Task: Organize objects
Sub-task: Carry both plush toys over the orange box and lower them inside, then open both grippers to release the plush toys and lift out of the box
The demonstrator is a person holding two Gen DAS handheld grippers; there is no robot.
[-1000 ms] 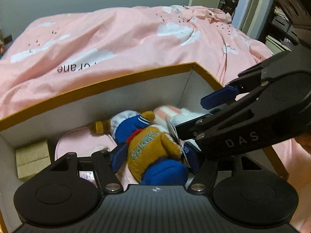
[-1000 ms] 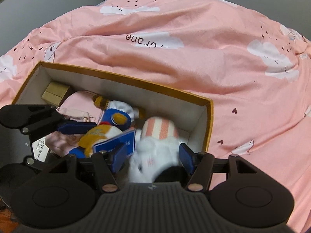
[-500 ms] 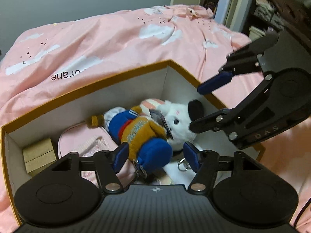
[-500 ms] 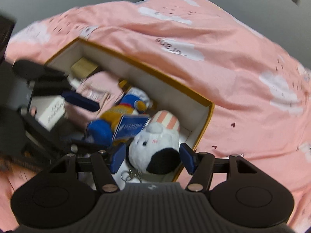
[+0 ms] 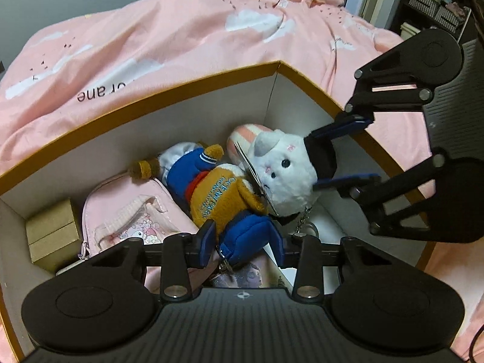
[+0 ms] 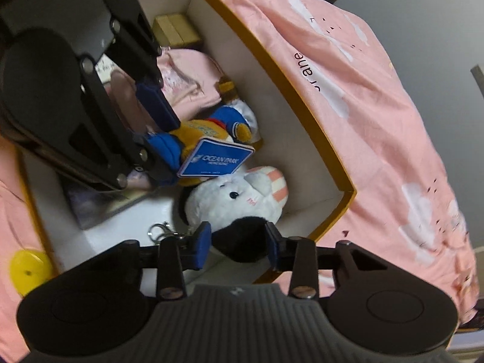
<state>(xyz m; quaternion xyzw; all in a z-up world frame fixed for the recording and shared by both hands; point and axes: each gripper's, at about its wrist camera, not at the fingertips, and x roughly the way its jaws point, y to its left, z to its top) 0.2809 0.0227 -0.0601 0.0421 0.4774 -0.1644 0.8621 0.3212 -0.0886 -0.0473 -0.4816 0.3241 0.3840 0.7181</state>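
A white box with an orange rim (image 5: 187,86) sits on the pink bed and also shows in the right wrist view (image 6: 302,96). A brown and blue plush duck (image 5: 220,193) lies in it next to a white plush rabbit (image 5: 287,175) with a black ear (image 6: 242,239). My left gripper (image 5: 243,246) is open around the duck's blue feet. My right gripper (image 6: 237,246) is open with its fingers on either side of the rabbit's black ear. It also shows in the left wrist view (image 5: 348,154).
A pink pouch (image 5: 130,211) and a tan cardboard block (image 5: 51,233) lie at the box's left end. A blue tag (image 6: 216,161) hangs on the duck. A key ring (image 6: 158,230) lies on the box floor. A yellow object (image 6: 27,272) sits outside the box.
Both grippers have pulled back from the toys. The right gripper has swung round to the box's end. The duck and rabbit lie still in the box.
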